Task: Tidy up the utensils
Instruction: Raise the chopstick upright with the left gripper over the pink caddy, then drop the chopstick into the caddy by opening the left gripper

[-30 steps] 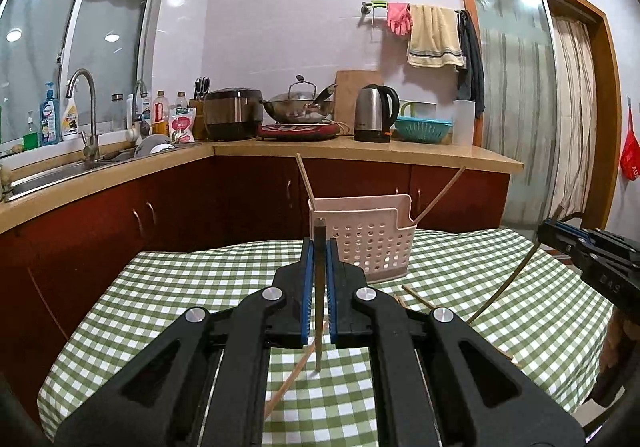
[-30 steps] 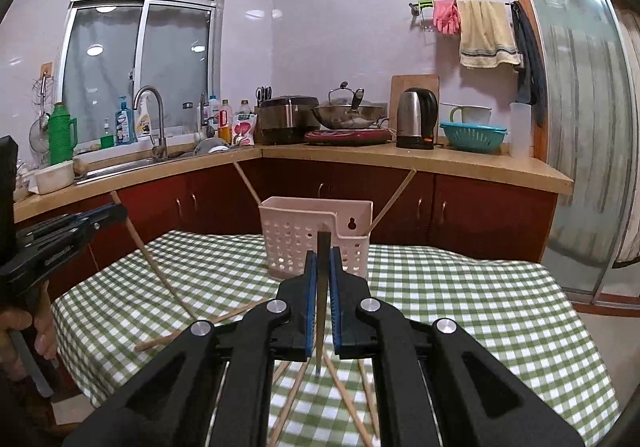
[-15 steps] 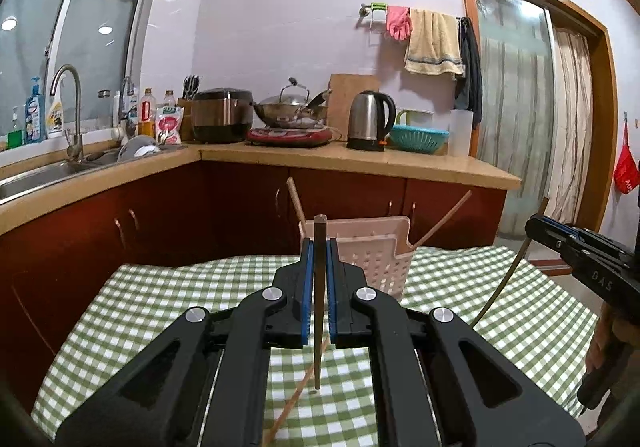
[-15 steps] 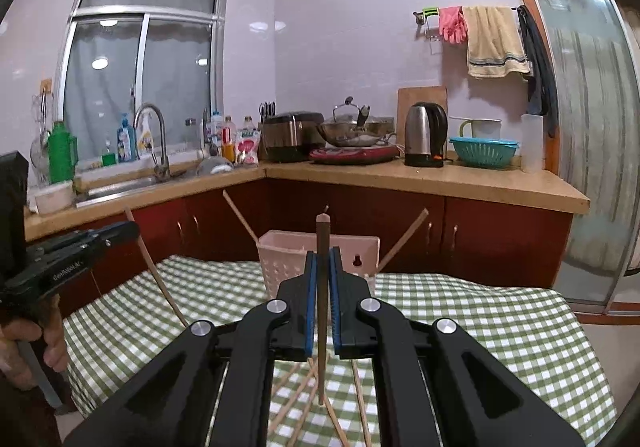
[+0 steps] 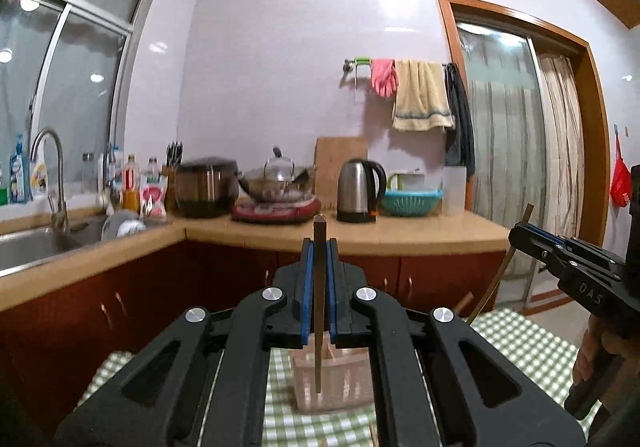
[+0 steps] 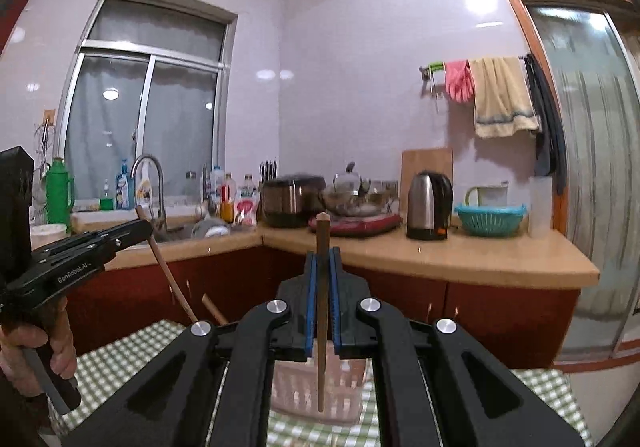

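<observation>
My left gripper [image 5: 319, 247] is shut on a brown chopstick [image 5: 318, 311] that stands upright, its lower tip hanging over the pale pink slotted utensil basket [image 5: 332, 383]. My right gripper [image 6: 322, 256] is shut on another brown chopstick [image 6: 321, 327], also upright, its tip over the same basket [image 6: 320, 387]. Each gripper shows in the other's view: the right one [image 5: 516, 235] at the right edge, the left one [image 6: 146, 225] at the left, each with its chopstick slanting down. Another chopstick end [image 6: 212, 309] sticks up near the basket.
The basket stands on a table with a green checked cloth [image 5: 520, 351]. Behind it runs a kitchen counter [image 5: 400, 235] with a kettle [image 5: 360, 187], wok, rice cooker and teal colander. A sink with a tap [image 5: 52, 175] is at the left. A glass door is at the right.
Both grippers have risen and moved forward with their chopsticks, so the basket now sits low, right under the chopstick tips. The loose chopsticks on the cloth have dropped out of sight.
</observation>
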A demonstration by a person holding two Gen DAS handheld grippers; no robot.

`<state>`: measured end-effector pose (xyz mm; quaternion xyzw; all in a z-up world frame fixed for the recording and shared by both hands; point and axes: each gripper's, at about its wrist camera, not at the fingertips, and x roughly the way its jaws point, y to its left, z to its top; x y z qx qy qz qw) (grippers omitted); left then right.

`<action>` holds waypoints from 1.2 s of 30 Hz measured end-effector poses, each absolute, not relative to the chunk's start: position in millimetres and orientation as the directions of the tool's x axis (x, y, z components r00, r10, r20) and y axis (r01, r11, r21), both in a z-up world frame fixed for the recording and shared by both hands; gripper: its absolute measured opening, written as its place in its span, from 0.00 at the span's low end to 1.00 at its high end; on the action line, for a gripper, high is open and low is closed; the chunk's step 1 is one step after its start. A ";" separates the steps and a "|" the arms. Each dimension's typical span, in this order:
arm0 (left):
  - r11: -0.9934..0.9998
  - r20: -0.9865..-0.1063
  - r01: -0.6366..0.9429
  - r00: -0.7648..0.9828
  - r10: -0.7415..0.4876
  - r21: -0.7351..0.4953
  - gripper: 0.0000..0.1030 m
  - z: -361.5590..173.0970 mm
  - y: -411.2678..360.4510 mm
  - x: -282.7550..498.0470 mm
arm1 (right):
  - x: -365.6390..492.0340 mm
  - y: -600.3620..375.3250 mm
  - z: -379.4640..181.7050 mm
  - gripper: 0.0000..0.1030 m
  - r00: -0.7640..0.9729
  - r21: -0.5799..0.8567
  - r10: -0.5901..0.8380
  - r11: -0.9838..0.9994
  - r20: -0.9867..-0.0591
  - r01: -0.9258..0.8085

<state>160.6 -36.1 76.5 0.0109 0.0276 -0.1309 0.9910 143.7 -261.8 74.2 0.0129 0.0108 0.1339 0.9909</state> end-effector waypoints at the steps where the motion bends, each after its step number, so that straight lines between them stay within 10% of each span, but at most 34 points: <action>1: 0.966 -0.046 0.256 0.966 -0.255 0.017 0.06 80.1 -38.2 165.2 | 148.6 -262.3 77.6 0.07 0.964 0.026 0.265 0.964 -0.006 -0.265; 9: 0.974 -0.010 0.228 0.974 -0.228 0.013 0.06 86.8 -50.3 215.3 | 201.7 -268.6 75.3 0.07 0.962 0.068 0.273 0.959 0.025 -0.274; 22: 0.974 -0.239 0.225 0.946 -0.219 -0.002 0.07 -7.3 -53.1 280.0 | 256.5 -262.0 -1.7 0.07 0.943 0.141 0.295 0.951 -0.154 -0.274; 28: 0.975 -0.256 0.222 0.942 -0.218 -0.016 0.50 -16.6 -43.1 275.6 | 248.4 -263.1 -3.1 0.44 0.952 0.132 0.265 0.960 -0.156 -0.246; 36: 0.981 -0.263 0.191 0.946 -0.189 -0.015 0.68 -14.2 -27.4 244.6 | 217.7 -275.0 11.9 0.56 0.963 0.107 0.231 0.970 -0.142 -0.217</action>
